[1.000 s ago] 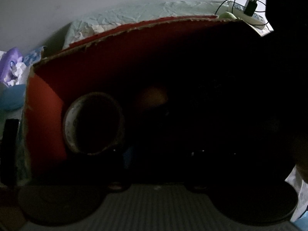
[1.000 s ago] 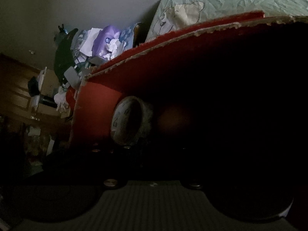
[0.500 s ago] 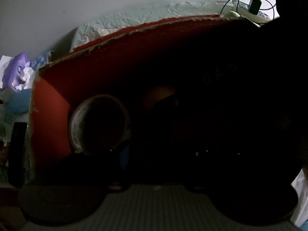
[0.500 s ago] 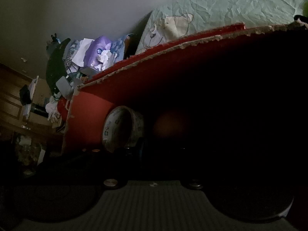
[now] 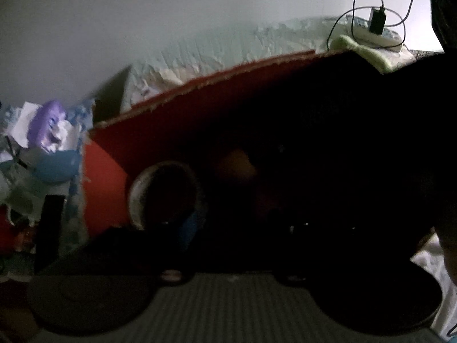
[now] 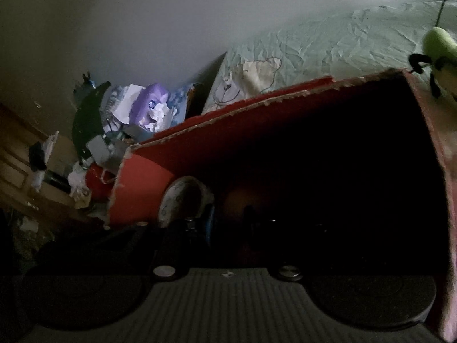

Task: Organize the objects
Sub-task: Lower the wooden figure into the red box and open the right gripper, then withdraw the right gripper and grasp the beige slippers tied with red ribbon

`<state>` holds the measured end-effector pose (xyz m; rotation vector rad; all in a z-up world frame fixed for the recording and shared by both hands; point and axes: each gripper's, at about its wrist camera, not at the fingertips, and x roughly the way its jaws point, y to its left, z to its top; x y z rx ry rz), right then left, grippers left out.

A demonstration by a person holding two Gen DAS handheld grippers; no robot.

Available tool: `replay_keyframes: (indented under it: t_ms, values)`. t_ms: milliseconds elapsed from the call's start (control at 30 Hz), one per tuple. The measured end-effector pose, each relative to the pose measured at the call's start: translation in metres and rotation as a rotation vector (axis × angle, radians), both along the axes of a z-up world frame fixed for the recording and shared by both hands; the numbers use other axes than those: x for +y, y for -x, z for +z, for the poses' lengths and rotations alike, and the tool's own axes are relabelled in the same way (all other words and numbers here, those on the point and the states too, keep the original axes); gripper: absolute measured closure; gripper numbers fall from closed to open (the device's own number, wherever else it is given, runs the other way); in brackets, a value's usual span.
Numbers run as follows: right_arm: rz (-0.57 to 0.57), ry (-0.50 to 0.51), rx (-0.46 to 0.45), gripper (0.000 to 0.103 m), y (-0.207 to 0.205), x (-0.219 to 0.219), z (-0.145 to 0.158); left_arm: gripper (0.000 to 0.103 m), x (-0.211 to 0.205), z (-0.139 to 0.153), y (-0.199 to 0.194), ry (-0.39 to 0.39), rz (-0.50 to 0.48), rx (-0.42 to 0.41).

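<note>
Landmark: a red cardboard box (image 6: 200,154) is being shown open toward both cameras, its ragged top edge tilted, its inside mostly lost in darkness.

Task's thing: a roll of tape (image 5: 164,194) is being seen standing on edge inside the box, at its left end, close to the lit left wall; the open hole is facing the left camera, so its axis is judged to be running roughly toward the left jaws.

Direction from jaws: from the right camera the roll (image 6: 182,203) is being seen ahead and left of centre, turned more edge-on.

Nearer arm: the left is being judged the better aligned, though depth cannot be told.

Neighbours: a dim orange round thing (image 5: 237,161) is lying just right of the roll; a blue shape is touching its lower right.

Obstruction: the box's dark right half is hiding whatever is there.

Outside the box: a cluttered pile with a purple item (image 6: 151,104) is lying beyond the left wall; a charger and cable (image 5: 377,23) are resting behind the right end.

Jaws: neither pair's tips can be made out in the dark, so openness and any hold cannot be told.
</note>
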<state>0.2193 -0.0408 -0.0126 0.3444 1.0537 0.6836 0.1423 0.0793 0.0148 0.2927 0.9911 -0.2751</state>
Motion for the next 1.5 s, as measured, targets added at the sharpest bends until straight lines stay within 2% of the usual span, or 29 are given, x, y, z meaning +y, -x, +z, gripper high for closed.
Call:
replay_keyframes:
  t_ms: [333,533,700,767,933,1067,1200,1333,1500]
  values:
    - [-0.018,-0.061,-0.092,0.076,0.051,-0.034,0.033,0.045,-0.002,0.025,0.028,-0.003,0.04,-0.072]
    - [0.002,-0.128,-0.139,0.076,0.085,-0.05,0.039,0.045,0.001,0.033,0.05,0.026,0.063,-0.082]
    - [0.019,-0.134,-0.214,0.076,0.11,-0.063,0.037,0.046,0.001,0.039,0.074,0.03,0.066,-0.117]
    - [0.029,-0.159,-0.234,0.076,0.119,-0.071,0.033,0.046,0.003,0.043,0.083,0.058,0.059,-0.118]
    - [0.071,-0.177,-0.22,0.076,0.136,-0.092,0.019,0.048,0.006,0.048,0.107,0.089,0.034,-0.143]
    - [0.144,-0.13,-0.186,0.077,0.149,-0.096,0.003,0.05,0.004,0.041,0.123,0.141,-0.007,-0.099]
    - [0.214,-0.063,-0.097,0.076,0.154,-0.089,-0.02,0.054,0.0,0.022,0.133,0.169,-0.05,-0.017]
    - [0.244,-0.059,-0.03,0.076,0.152,-0.084,-0.032,0.063,-0.007,0.001,0.143,0.153,-0.072,0.066]
    - [0.326,-0.031,0.002,0.076,0.16,-0.071,-0.044,0.065,-0.002,-0.01,0.145,0.183,-0.059,0.12]
